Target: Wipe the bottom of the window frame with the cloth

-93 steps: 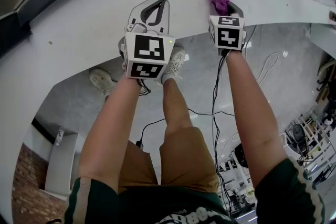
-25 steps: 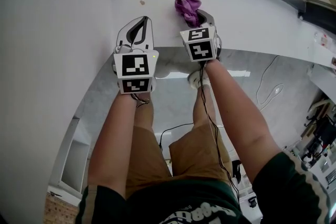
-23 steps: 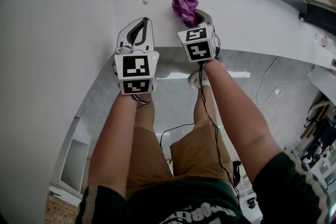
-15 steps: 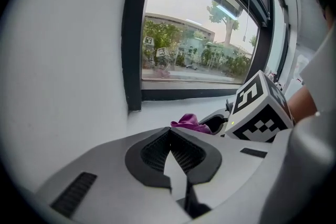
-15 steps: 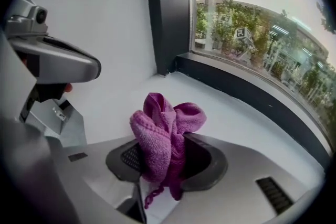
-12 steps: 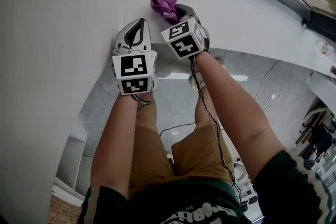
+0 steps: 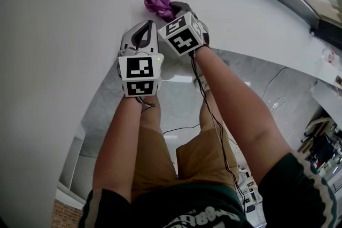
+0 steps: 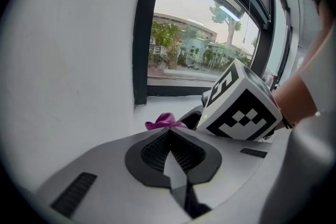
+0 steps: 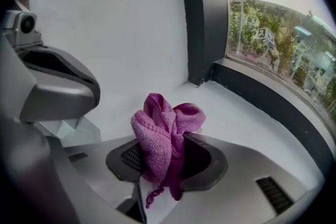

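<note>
A crumpled purple cloth (image 7: 157, 1) (image 9: 164, 136) is pinched in my right gripper (image 7: 172, 8) (image 9: 169, 150), which is shut on it. The cloth rests on the white sill (image 9: 236, 120) close to the corner where the dark upright of the window frame (image 9: 202, 18) meets its dark bottom rail (image 9: 273, 105). My left gripper (image 7: 141, 33) (image 8: 169, 131) is shut on nothing and lies just left of the right one, near the white wall. In the left gripper view the cloth (image 8: 165, 122) peeks above the jaw tips, with the right gripper's marker cube (image 8: 239, 107) beside it.
A white wall (image 7: 59, 34) borders the sill on the left. The window glass (image 8: 199, 44) looks onto trees and buildings. Below the sill are the grey floor (image 7: 171, 104), a trailing cable (image 7: 214, 131) and the person's legs.
My right gripper has slid the cloth leftward along the sill towards the corner and now sits right beside the left gripper. The left gripper has barely moved.
</note>
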A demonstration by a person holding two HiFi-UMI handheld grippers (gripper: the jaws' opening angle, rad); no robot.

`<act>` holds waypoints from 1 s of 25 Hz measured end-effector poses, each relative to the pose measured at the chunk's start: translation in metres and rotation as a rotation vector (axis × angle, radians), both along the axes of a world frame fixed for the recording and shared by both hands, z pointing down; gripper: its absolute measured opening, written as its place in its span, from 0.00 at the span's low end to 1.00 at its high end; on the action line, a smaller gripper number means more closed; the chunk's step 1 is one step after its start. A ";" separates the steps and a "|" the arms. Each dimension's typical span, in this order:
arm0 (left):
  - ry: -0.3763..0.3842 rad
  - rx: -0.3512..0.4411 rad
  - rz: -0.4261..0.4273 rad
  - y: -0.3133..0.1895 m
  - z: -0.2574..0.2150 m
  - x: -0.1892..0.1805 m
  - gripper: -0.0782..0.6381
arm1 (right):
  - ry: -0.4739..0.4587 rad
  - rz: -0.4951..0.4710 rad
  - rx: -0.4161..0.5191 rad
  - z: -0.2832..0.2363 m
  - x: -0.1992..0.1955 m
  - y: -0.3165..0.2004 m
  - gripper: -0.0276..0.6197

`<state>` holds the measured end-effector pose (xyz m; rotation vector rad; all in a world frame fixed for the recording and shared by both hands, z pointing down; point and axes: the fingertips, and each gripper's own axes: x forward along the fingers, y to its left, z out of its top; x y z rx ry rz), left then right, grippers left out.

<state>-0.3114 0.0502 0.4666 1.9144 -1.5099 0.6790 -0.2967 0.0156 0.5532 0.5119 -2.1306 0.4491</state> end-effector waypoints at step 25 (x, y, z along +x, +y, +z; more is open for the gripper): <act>-0.071 0.225 0.156 -0.012 -0.298 0.064 0.12 | -0.406 0.154 0.194 -0.380 0.112 0.001 0.30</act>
